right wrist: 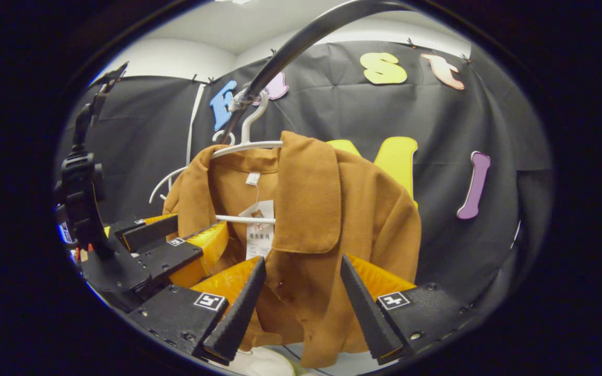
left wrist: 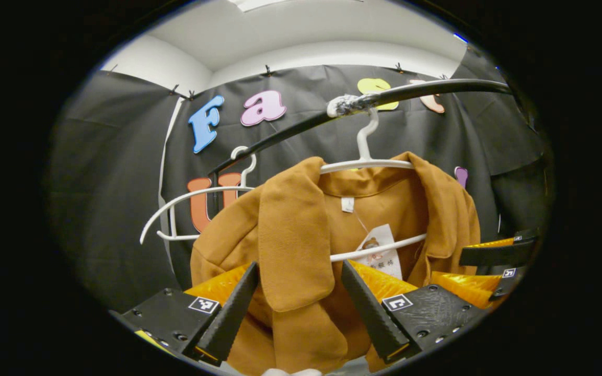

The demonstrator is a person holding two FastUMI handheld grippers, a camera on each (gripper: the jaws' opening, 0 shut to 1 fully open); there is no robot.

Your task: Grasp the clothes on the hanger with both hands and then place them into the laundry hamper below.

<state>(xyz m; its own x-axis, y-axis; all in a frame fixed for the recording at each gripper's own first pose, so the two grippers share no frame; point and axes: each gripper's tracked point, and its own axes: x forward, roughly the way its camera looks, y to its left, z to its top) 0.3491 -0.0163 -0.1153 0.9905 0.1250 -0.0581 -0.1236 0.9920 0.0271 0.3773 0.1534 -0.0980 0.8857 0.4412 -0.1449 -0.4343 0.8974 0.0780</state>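
Note:
A brown coat hangs on a white hanger from a black rail. In the left gripper view my left gripper is open, and the coat's left lapel hangs between its fingers. The right gripper shows at the right edge, beside the coat's other side. In the right gripper view the coat hangs on the hanger. There my right gripper is open, with the coat's front panel below the lapel between its fingers. The left gripper sits to the left at the coat's far side.
A second, empty white hanger hangs on the rail left of the coat. A paper tag dangles inside the collar. Something white shows below the coat's hem. The black cloth wall stands close behind.

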